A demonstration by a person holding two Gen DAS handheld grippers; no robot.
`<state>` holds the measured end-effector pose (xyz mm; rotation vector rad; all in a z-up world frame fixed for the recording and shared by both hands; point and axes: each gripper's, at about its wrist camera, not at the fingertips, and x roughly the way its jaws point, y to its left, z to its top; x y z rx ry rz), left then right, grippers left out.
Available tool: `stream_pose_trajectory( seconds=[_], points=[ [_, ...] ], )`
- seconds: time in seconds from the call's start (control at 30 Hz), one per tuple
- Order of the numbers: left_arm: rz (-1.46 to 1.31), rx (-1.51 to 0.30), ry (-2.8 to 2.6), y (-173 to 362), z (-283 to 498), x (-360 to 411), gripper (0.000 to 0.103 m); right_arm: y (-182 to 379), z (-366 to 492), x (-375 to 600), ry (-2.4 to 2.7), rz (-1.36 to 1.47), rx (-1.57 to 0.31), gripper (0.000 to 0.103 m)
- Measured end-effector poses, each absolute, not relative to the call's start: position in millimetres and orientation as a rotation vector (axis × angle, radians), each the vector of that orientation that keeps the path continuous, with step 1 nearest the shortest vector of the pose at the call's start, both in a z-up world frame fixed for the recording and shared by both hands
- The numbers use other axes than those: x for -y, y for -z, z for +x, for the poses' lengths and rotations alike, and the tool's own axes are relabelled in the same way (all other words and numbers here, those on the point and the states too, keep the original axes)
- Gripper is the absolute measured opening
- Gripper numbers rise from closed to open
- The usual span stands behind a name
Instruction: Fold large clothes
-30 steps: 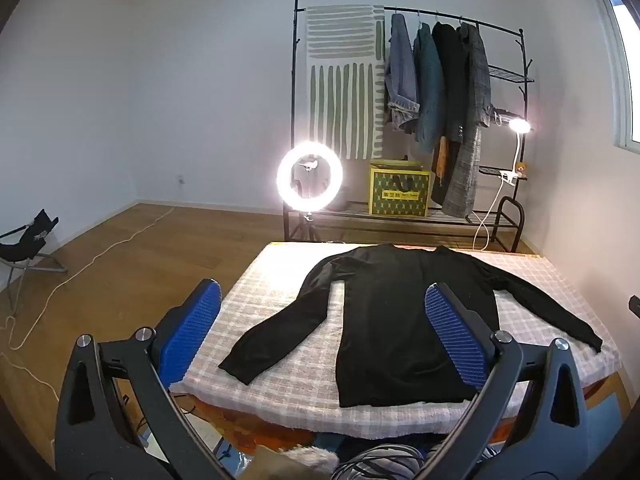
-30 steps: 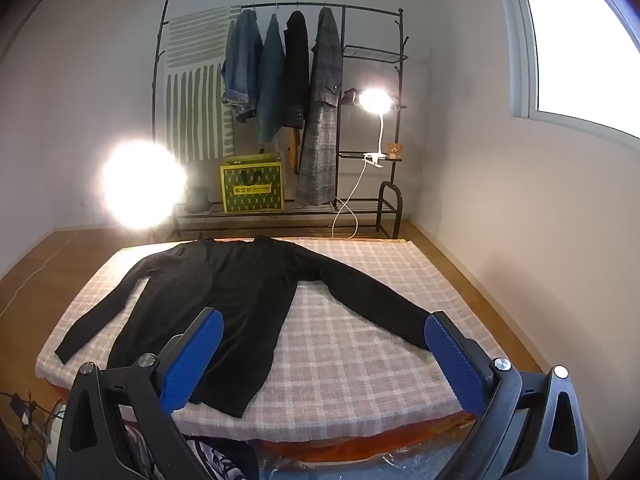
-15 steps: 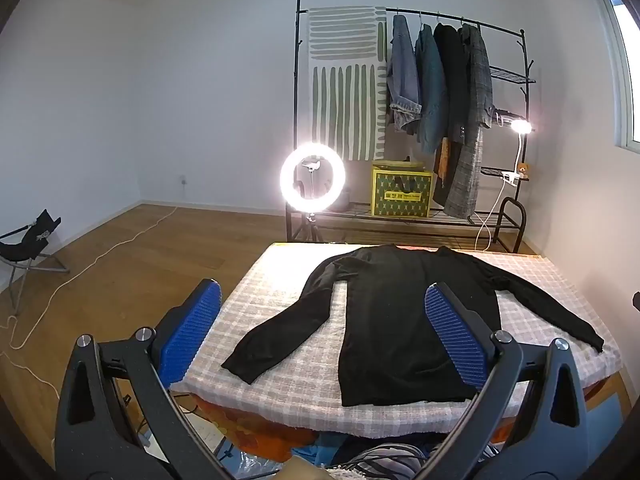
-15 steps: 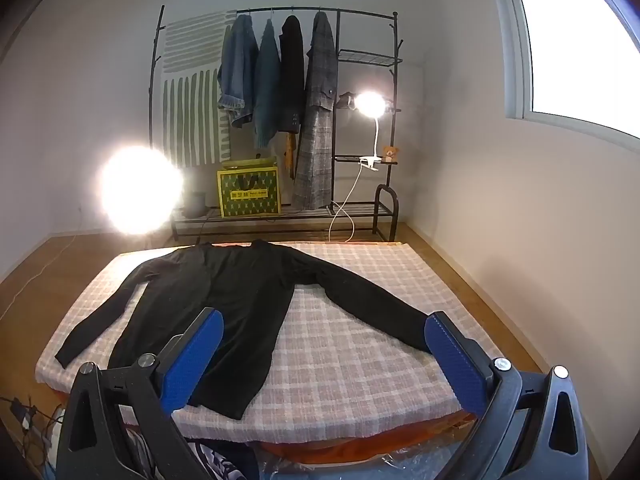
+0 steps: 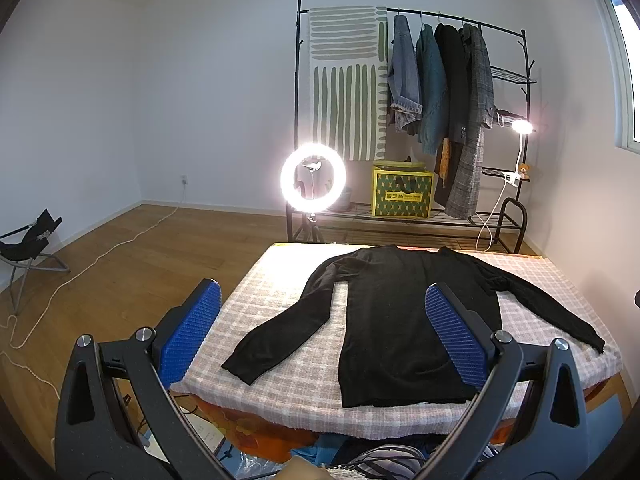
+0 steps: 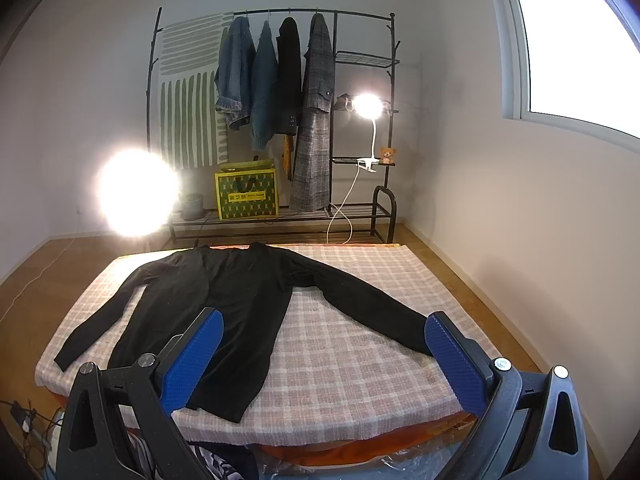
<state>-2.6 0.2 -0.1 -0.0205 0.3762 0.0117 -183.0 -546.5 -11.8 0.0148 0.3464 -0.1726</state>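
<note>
Sweater (image 5: 404, 320) lies flat, hem at the checked mattress's (image 6: 360, 380) near edge; left gripper (image 5: 320, 344) and right gripper (image 6: 324, 360) both released, bare wood floor (image 5: 132, 264) leftward; box (image 5: 402, 194) lettering unreadable

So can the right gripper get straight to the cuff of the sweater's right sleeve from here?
Probably yes. The right gripper is open and the right sleeve cuff lies flat on the checked mat with nothing between them.

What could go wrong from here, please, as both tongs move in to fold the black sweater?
The black sweater has its hem at the checked mat's near edge, so a pull might drag it off. The right sleeve lies spread wide and could trail. The ring light glares in the right view, possibly hiding the collar.
</note>
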Motion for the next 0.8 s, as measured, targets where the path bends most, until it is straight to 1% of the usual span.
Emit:
stream_pose_trajectory(
  seconds=[0.8],
  points=[
    [-0.015,-0.38,-0.015,1.0,-3.9,-1.2,0.103,5.5,-180.5,543.2,0.206,0.003,-0.325,0.102]
  ],
)
